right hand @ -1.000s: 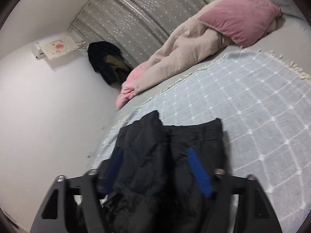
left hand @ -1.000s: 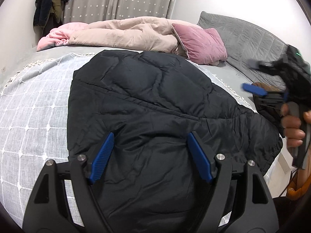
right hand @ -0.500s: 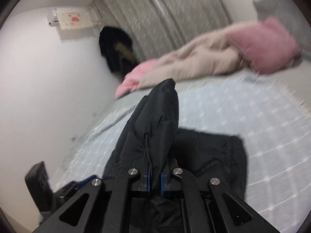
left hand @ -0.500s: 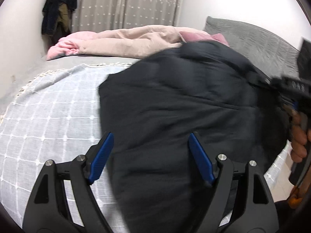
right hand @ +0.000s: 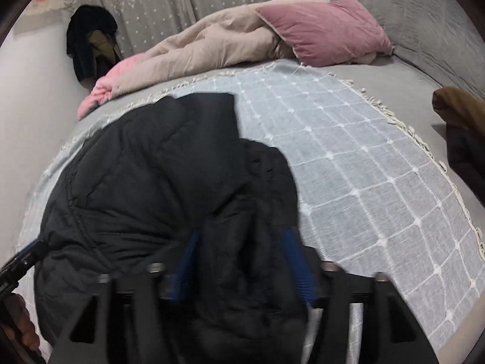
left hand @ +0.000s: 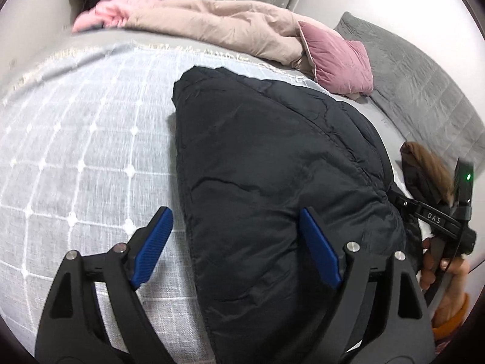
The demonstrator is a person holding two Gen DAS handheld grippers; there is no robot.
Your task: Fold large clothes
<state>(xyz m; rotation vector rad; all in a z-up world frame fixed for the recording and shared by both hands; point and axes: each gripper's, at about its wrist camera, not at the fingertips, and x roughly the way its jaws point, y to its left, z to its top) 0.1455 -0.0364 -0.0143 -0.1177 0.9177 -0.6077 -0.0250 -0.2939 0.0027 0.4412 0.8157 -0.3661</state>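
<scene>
A black puffer jacket point(left hand: 272, 166) lies folded on the grey checked blanket point(left hand: 75, 151) on the bed. My left gripper point(left hand: 233, 236) is open and empty, hovering over the jacket's near left edge. In the right wrist view the jacket point(right hand: 145, 182) fills the lower left, and my right gripper point(right hand: 239, 261) is open, its blurred blue fingers on either side of a bunched part of the jacket. The right gripper's body also shows in the left wrist view point(left hand: 436, 221) at the jacket's right edge.
A beige and pink duvet point(right hand: 197, 48) and a pink pillow point(right hand: 327, 27) lie at the back of the bed. A grey quilted headboard point(left hand: 424, 85) is on the right. A brown and dark garment point(right hand: 460, 127) lies at the blanket's right. Dark clothes point(right hand: 88, 42) hang by the curtain.
The right gripper lifted one side of the jacket, carried it over and let go; its fingers went from shut to open. The jacket now lies narrower, folded over. The left gripper stayed open.
</scene>
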